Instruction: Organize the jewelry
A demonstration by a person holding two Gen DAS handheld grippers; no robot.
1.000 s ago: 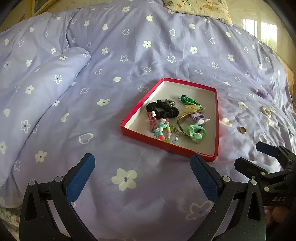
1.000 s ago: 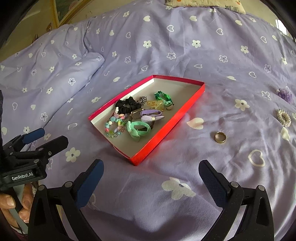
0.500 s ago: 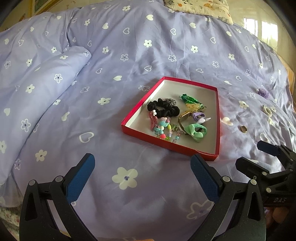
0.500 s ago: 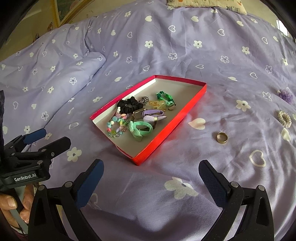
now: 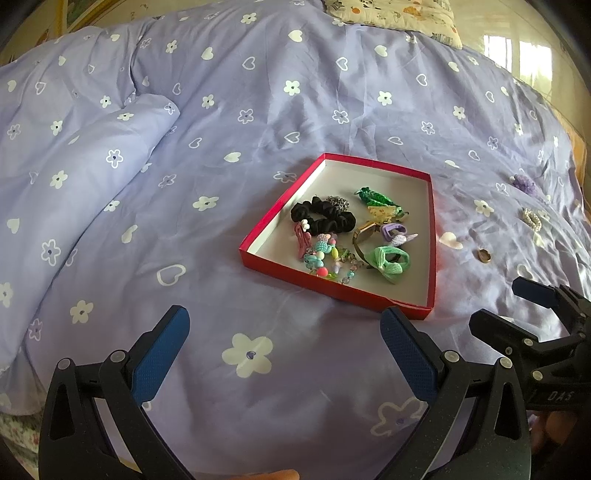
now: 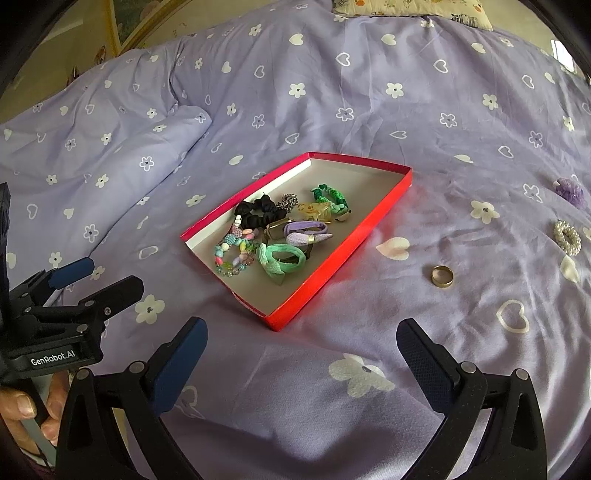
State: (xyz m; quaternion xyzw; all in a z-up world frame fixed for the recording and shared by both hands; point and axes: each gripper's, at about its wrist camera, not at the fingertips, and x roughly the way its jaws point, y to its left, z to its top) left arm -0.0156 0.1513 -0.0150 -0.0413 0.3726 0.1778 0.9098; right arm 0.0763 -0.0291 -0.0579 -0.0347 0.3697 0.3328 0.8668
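A shallow red tray (image 5: pixel 334 287) (image 6: pixel 373 218) lies on the purple bedspread. It holds a black scrunchie (image 5: pixel 323 218) (image 6: pixel 260 212), a bead bracelet (image 6: pixel 232 254), a green hair tie (image 6: pixel 282 258) and several other hair pieces. Right of the tray lie a gold ring (image 6: pixel 442 276) (image 5: pixel 484 255), a pearl scrunchie (image 6: pixel 567 236) (image 5: pixel 532 218) and a purple scrunchie (image 6: pixel 570 192) (image 5: pixel 522 182). My left gripper (image 5: pixel 284 350) is open and empty in front of the tray. My right gripper (image 6: pixel 301 356) is open and empty, in front of the tray's near corner.
A folded part of the duvet (image 5: pixel 74 166) rises at the left. A patterned pillow (image 5: pixel 399 14) lies at the far end of the bed. In each view, the other gripper shows at the edge, left (image 6: pixel 74 291) and right (image 5: pixel 524 314).
Both grippers have drawn back and risen slightly, so the tray sits a little farther off. Both stay open and empty.
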